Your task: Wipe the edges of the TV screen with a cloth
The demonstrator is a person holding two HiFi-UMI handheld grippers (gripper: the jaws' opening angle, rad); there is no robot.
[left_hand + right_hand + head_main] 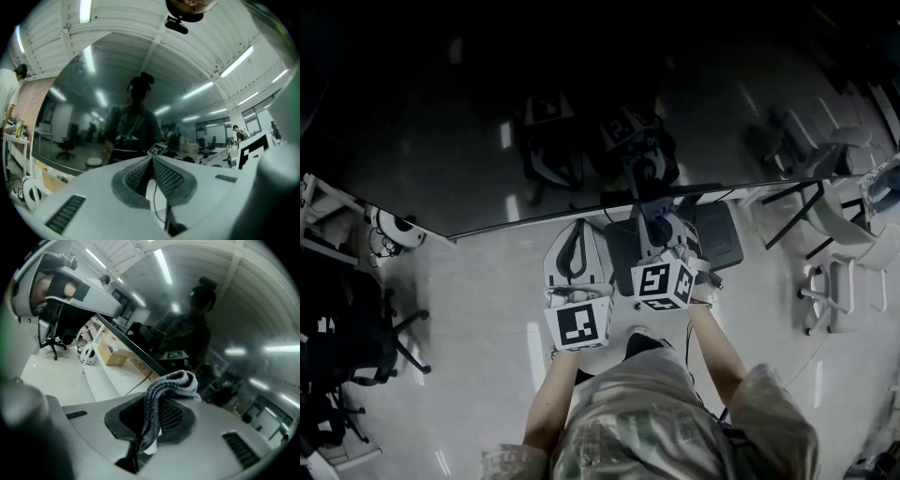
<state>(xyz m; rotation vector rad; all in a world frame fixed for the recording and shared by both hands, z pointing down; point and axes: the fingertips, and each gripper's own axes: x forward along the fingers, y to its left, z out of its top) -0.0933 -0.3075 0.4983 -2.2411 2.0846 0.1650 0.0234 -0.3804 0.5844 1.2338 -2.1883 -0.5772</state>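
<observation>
Where the head view gave only dark shapes at the lower edge of the TV screen (pixel 534 122), the right gripper view alone showed the cloth (pixel 174 380).

Left gripper (pixel 578 230): at 9 o'clock of the right; jaws pressed together, nothing between them.

Right gripper (pixel 661 225): jaws clamped on the grey cloth, its fold sticking out toward the screen at 12 o'clock; contact with the screen could not be told.
</observation>
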